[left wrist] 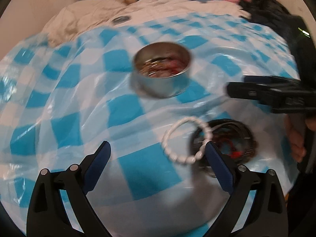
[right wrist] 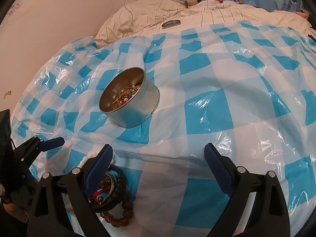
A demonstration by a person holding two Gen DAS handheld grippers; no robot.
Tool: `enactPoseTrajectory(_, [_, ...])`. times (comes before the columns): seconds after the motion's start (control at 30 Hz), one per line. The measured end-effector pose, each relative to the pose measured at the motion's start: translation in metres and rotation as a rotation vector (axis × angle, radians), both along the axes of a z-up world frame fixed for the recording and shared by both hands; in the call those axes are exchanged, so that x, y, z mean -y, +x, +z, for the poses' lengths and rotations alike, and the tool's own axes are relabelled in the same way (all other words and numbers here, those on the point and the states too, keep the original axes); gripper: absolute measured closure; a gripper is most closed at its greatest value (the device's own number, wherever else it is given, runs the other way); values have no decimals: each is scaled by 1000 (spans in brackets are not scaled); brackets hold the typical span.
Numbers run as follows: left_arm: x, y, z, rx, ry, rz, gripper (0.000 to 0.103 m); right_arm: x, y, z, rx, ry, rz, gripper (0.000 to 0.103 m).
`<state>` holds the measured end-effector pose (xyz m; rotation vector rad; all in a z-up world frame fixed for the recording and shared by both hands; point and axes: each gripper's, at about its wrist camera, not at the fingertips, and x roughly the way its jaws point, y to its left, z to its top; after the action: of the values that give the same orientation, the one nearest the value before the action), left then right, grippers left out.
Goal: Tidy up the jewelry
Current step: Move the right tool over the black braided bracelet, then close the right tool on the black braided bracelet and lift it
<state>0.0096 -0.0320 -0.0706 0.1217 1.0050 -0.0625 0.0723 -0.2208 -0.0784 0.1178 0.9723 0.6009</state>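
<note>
Blue-white checked plastic sheet [right wrist: 207,102] spread over bed; broad bare stretch seen right of tin, sheet's far edge met by cream quilt [right wrist: 158,13]. One round metal tin [right wrist: 130,102] counted, open, jewelry inside. One lid [right wrist: 171,23] seen on quilt. Left gripper [left wrist: 158,154] held with jaws wide apart, nothing clamped (view blurred). One white bead bracelet [left wrist: 183,140] seen between its fingers, overlapping dark ring pile [left wrist: 227,144]. One brown bead bracelet [right wrist: 118,217] beside pile. Right gripper [right wrist: 158,158] spread wide, empty.

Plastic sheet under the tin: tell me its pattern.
The sheet is a blue-and-white check, translucent and crinkled; the right wrist view shows it sharpest.
</note>
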Motion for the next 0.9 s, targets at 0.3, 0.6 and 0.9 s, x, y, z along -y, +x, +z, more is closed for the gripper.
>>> enactPoseTrajectory(0.3, [-21,8,-6,-2,-6,113,11,-1,0,-3,-7,-1,-1,13])
enactPoseTrajectory(0.6, [-10,25,-18,-6,109,133,11,-3,-1,-6,-7,-9,16,12])
enactPoseTrajectory(0.9, [-33,26,-16,-3,227,233,11,-4,-2,-3,1,-12,24,12])
